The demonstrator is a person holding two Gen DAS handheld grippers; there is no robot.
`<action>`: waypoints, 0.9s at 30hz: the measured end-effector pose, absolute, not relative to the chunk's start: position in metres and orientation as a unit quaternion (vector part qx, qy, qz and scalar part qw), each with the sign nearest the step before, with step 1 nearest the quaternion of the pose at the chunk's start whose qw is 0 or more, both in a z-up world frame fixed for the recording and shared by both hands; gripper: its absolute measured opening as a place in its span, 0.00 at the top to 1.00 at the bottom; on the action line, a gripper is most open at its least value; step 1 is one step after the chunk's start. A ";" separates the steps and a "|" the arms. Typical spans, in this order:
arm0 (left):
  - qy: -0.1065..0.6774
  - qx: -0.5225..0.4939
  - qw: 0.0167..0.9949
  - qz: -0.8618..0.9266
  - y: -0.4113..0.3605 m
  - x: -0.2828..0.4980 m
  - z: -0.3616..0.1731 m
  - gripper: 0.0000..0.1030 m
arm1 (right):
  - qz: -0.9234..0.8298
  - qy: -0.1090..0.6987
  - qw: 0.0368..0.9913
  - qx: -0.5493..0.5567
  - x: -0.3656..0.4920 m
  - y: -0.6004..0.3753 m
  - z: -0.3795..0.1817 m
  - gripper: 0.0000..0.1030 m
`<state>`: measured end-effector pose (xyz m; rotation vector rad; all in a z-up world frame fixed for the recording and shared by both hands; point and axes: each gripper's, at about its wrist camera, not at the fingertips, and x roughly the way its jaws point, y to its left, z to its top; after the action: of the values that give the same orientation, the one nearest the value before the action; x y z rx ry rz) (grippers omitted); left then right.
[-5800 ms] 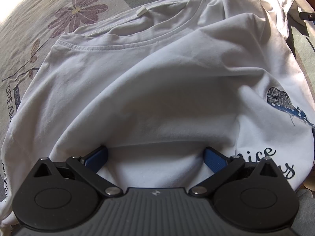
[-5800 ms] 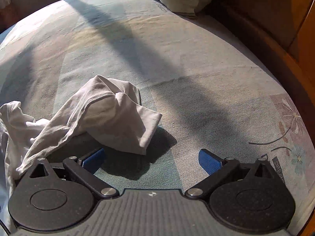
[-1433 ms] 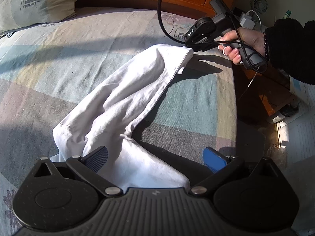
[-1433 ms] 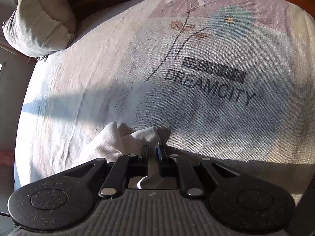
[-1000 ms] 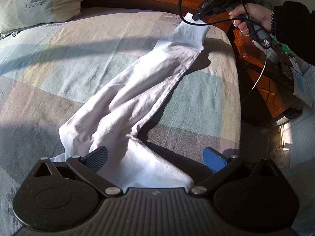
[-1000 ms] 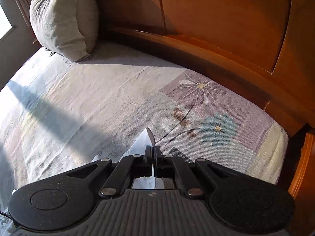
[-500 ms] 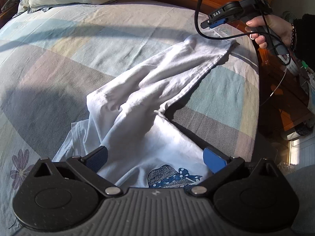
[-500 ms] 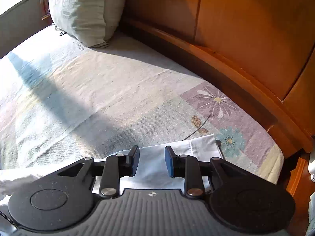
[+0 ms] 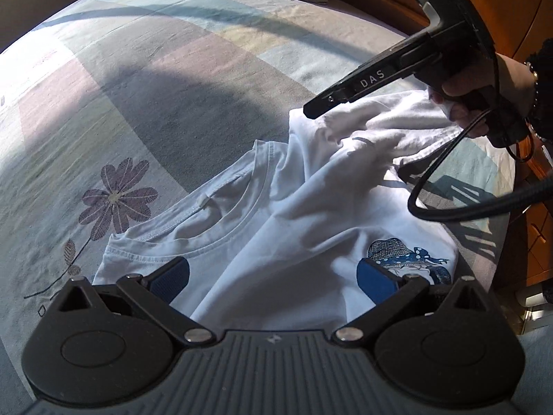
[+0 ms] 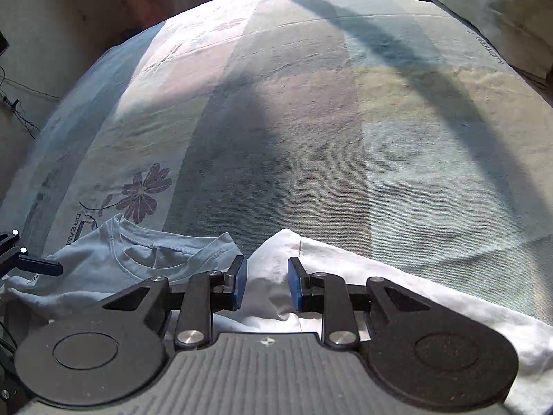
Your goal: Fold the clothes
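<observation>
The white T-shirt (image 9: 293,228) was spread on the bed (image 9: 138,79) directly under the wide-open left hand-held gripper (image 9: 273,276), while the right hand-held gripper (image 10: 264,283), narrowly parted and empty, was poised over its sleeve (image 10: 397,276), presumably for folding inward.

A bed (image 9: 179,79) is covered by a sheet of pastel checks, crossed by bands of shadow. A purple flower print (image 9: 115,199) is seen on the sheet, with "DREAMCITY" lettering near it. A pillow (image 10: 484,10) is propped at the head, against a wooden headboard (image 9: 511,10)
</observation>
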<state>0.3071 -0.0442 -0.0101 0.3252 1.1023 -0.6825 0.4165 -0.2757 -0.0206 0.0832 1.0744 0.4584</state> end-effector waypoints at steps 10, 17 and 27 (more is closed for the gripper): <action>0.502 0.145 0.784 -0.336 0.012 0.318 -0.024 0.01 | 0.281 0.558 0.773 -0.110 0.463 -0.219 -0.066 0.70; 0.501 0.136 0.782 -0.346 0.039 0.332 -0.035 0.01 | 0.297 0.562 0.750 -0.183 0.449 -0.197 -0.074 0.68; 0.499 0.134 0.792 -0.326 0.042 0.345 -0.036 0.01 | 0.318 0.504 0.776 -0.207 0.462 -0.182 -0.030 0.93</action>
<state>0.3448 0.0423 -0.0360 0.2878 1.0732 -0.7010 0.4620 -0.1820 -0.0302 -0.4484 1.0902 0.6887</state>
